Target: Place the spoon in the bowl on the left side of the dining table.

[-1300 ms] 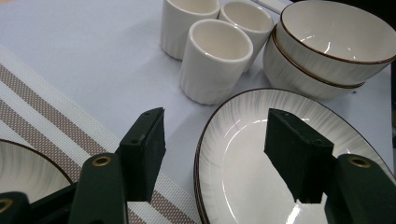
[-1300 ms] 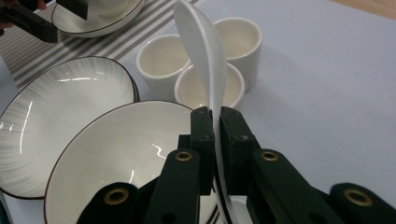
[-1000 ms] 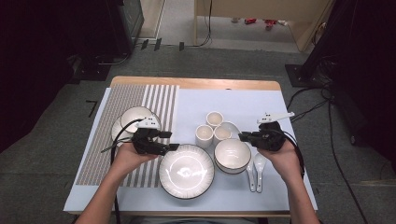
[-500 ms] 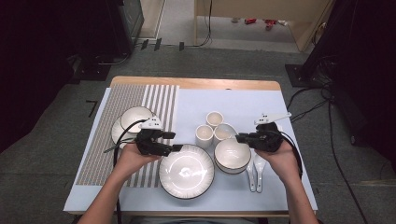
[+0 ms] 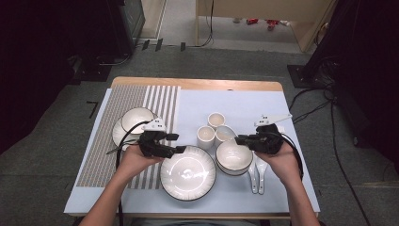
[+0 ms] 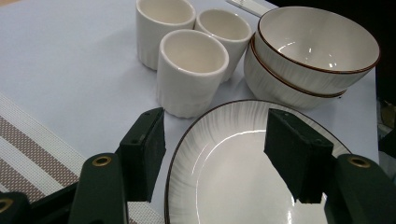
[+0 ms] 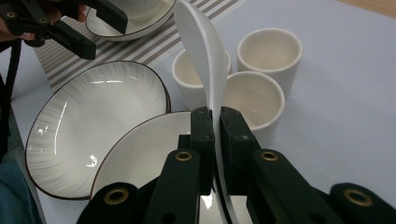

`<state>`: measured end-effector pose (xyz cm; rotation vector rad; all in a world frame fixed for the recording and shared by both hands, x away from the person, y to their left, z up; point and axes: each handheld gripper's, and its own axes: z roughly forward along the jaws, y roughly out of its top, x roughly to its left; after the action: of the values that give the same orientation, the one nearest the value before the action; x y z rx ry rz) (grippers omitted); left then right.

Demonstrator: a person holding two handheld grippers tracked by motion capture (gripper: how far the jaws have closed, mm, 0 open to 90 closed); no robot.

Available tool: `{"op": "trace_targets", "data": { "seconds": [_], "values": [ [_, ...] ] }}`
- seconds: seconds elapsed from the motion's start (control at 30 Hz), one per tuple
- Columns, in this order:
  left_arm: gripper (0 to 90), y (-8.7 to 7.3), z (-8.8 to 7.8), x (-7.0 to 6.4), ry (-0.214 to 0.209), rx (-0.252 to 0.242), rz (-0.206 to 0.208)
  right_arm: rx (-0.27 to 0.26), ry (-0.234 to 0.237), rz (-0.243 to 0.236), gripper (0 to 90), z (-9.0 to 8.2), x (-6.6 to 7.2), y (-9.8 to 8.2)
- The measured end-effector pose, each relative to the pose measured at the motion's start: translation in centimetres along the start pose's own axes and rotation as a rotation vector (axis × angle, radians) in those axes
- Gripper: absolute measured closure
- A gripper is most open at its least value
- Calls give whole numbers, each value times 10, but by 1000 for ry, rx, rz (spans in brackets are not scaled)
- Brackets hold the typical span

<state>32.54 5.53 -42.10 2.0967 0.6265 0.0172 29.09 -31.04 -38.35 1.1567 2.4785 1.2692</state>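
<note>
The left tool (image 5: 174, 143) has edged right from the striped mat (image 5: 101, 155) to the plate's (image 5: 188, 173) rim.

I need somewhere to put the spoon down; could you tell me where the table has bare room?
Free: the far blue mat beyond the cups, and its right strip past the stacked bowls. Crowded: the middle, around cups, bowls and plate.

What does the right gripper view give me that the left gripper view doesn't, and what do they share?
Right gripper view: the right gripper shut on a white spoon, plus the left gripper farther off over the striped mat. Left gripper view: its own jaws open over the rim of the big plate, nothing between them. Both: the three cups, the stacked bowls and that plate.
</note>
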Motion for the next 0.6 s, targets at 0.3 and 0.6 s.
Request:
{"op": "trace_targets", "data": {
  "seconds": [0.3, 0.6],
  "values": [
    [391, 1, 2, -2, -4, -1, 8, -1, 13, -10, 850, 2, 4, 1],
    [413, 3, 3, -5, -1, -11, 17, 9, 32, -25, 850, 8, 10, 2]
  ]
}}
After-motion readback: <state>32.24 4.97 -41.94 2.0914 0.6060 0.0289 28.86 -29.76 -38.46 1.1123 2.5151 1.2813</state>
